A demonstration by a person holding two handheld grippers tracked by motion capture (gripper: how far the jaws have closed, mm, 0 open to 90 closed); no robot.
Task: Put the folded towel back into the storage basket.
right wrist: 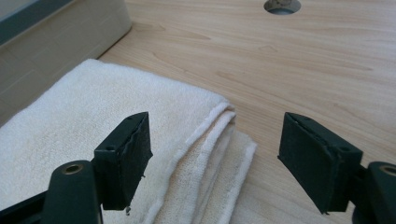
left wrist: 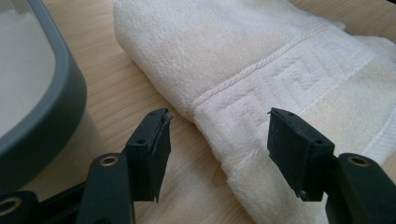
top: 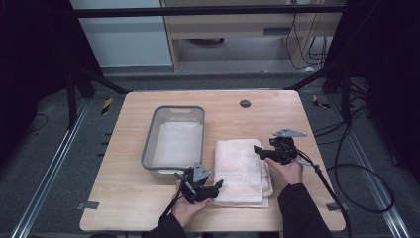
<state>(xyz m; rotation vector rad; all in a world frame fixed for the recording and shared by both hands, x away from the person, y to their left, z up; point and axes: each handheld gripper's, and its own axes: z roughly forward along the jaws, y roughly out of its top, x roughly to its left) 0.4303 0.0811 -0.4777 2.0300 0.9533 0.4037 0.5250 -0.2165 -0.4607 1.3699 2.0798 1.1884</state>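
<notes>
Flanking folded white towel point(top: 241, 171) at near-left and far-right corners: left gripper point(top: 218, 187) and right gripper point(top: 257, 149), jaws wide, unloaded, likely for a two-point lift toward adjacent grey bin point(top: 148, 153).

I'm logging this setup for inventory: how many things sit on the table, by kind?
Towel: 1
Bin: 1
Gripper: 2, the left gripper and the right gripper, both open at the towel
Total: 4
</notes>
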